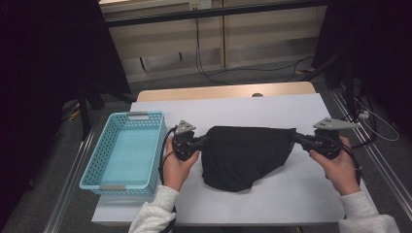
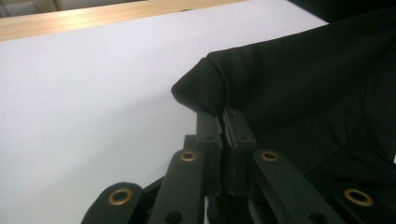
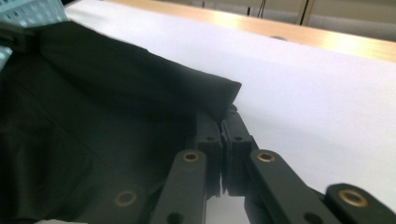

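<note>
A black cloth (image 1: 243,155) hangs stretched between the two grippers over the middle of the white table top (image 1: 296,194). Its upper edge runs taut, almost straight from left to right, and that edge is its long axis at this moment. Below that edge the cloth sags toward the person, and its lower part appears to rest on the table in a rounded fold, nearer the left hand than the right.

The left gripper (image 1: 203,141) holds the left end of the taut edge. In the left gripper view its jaws are pressed together on a bunched corner of the cloth (image 2: 205,88), with fabric pinched between the pads. The right gripper (image 1: 297,137) holds the opposite end; in the right gripper view its jaws are likewise clamped on a folded corner (image 3: 219,93). Each gripper points inward along the edge, so the cloth lies straight ahead of each tool, toward the other one. Both hands sit about equally far from the cloth's middle.

A light blue basket (image 1: 99,158) stands on the table just left of the left hand (image 1: 177,165), apart from the cloth. The left gripper is by far the nearer one to it. Any move of the cloth toward the basket would likely run leftward along the cloth's own long axis, with the right hand (image 1: 340,165) having to travel farthest.
</note>
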Demonstrator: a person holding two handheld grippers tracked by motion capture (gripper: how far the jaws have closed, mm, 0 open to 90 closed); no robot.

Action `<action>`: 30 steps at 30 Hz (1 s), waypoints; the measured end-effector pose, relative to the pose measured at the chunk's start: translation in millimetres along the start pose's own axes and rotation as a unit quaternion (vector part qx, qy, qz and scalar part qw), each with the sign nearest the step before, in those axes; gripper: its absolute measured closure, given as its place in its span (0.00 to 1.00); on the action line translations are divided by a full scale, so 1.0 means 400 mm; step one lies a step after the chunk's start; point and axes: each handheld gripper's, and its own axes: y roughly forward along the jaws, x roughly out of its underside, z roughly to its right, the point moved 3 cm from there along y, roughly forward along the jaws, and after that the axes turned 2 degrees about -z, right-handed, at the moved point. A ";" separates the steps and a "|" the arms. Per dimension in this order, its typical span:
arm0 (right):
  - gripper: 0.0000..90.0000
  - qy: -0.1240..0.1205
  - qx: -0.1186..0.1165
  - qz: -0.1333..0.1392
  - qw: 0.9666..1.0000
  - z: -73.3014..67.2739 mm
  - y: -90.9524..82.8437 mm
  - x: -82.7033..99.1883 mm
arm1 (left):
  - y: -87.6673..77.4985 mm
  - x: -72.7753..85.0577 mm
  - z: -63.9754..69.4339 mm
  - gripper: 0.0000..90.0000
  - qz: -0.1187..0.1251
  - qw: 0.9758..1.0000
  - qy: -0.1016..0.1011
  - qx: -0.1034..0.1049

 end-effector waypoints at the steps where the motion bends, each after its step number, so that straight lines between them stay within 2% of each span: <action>1: 0.96 -0.005 -0.016 0.000 1.000 -0.014 0.043 -0.004 | -0.005 0.006 -0.026 0.95 -0.001 1.000 -0.011 -0.022; 2: 0.96 -0.005 -0.016 0.000 1.000 -0.014 0.043 -0.004 | -0.005 0.006 -0.026 0.95 -0.001 1.000 -0.011 -0.022; 3: 0.81 -0.010 -0.017 0.005 1.000 -0.031 0.091 -0.015 | -0.004 0.016 -0.050 0.91 -0.003 0.998 -0.013 -0.057; 4: 0.81 -0.010 -0.017 0.005 1.000 -0.031 0.091 -0.015 | -0.004 0.016 -0.050 0.82 -0.003 0.998 -0.013 -0.057; 5: 0.70 -0.006 -0.028 0.021 0.999 -0.045 0.134 -0.027 | 0.002 0.025 -0.061 0.69 0.000 0.997 -0.006 -0.078; 6: 0.70 -0.006 -0.028 0.021 0.999 -0.045 0.134 -0.027 | 0.002 0.025 -0.061 0.65 0.000 0.997 -0.006 -0.078; 7: 0.60 -0.015 0.003 0.005 1.000 -0.047 0.162 -0.030 | 0.005 0.030 -0.058 0.64 -0.004 0.997 -0.009 -0.071; 8: 0.60 -0.022 0.007 0.002 1.000 -0.045 0.168 -0.029 | 0.011 0.034 -0.047 0.61 -0.005 0.998 -0.008 -0.063; 10: 0.53 -0.013 0.021 -0.003 1.000 -0.029 0.170 -0.023 | 0.012 0.035 -0.043 0.53 -0.007 0.998 -0.003 -0.062; 11: 0.53 -0.013 0.021 -0.003 1.000 -0.029 0.170 -0.023 | 0.013 0.035 -0.039 0.53 -0.004 0.998 -0.005 -0.058; 12: 0.48 -0.011 0.032 -0.008 0.999 -0.019 0.169 -0.020 | 0.013 0.035 -0.036 0.51 -0.005 0.998 -0.005 -0.056; 13: 0.47 0.002 0.037 -0.006 0.999 0.004 0.164 -0.014 | 0.010 0.034 -0.033 0.48 -0.006 0.998 -0.001 -0.055; 14: 0.47 0.002 0.037 -0.006 0.999 0.004 0.164 -0.014 | 0.010 0.034 -0.033 0.47 -0.006 0.998 -0.001 -0.055; 15: 0.45 0.014 0.047 -0.011 0.999 0.026 0.156 -0.004 | 0.009 0.032 -0.028 0.46 -0.004 0.998 -0.001 -0.055; 16: 0.45 0.020 0.047 -0.009 0.999 0.033 0.152 0.000 | 0.010 0.032 -0.027 0.47 -0.007 0.999 -0.003 -0.053; 17: 0.45 0.020 0.047 -0.009 0.999 0.033 0.152 0.000 | 0.010 0.032 -0.027 0.47 -0.007 0.999 -0.003 -0.053; 18: 0.44 0.033 0.045 -0.010 0.998 0.045 0.142 0.007 | 0.011 0.033 -0.025 0.48 -0.007 0.998 -0.002 -0.055; 19: 0.42 0.035 0.048 -0.007 0.998 0.051 0.136 0.009 | 0.013 0.036 -0.023 0.51 -0.015 0.999 -0.002 -0.050; 21: 0.40 0.040 0.049 -0.005 0.998 0.055 0.130 0.012 | 0.017 0.038 -0.021 0.52 -0.010 0.999 -0.005 -0.052; 22: 0.37 0.045 0.054 -0.004 0.998 0.061 0.122 0.019 | 0.025 0.042 -0.020 0.52 -0.015 0.999 -0.007 -0.044; 25: 0.34 0.037 0.056 -0.010 0.998 0.061 0.119 0.024 | 0.039 0.052 -0.018 0.53 -0.021 0.998 0.002 -0.051; 26: 0.32 0.037 0.060 -0.012 0.997 0.060 0.117 0.026 | 0.048 0.058 -0.015 0.55 -0.026 0.998 -0.003 -0.049; 27: 0.31 0.037 0.063 -0.013 0.997 0.058 0.116 0.028 | 0.053 0.064 -0.016 0.60 -0.041 0.998 0.003 -0.047; 28: 0.31 0.035 0.062 -0.013 0.997 0.056 0.116 0.029 | 0.060 0.068 -0.016 0.60 -0.045 0.998 0.010 -0.051; 29: 0.30 0.030 0.063 -0.009 0.998 0.049 0.114 0.029 | 0.063 0.072 -0.019 0.66 -0.055 0.997 0.016 -0.058; 30: 0.30 0.026 0.063 -0.011 0.998 0.045 0.114 0.029 | 0.067 0.079 -0.023 0.70 -0.061 0.997 0.005 -0.051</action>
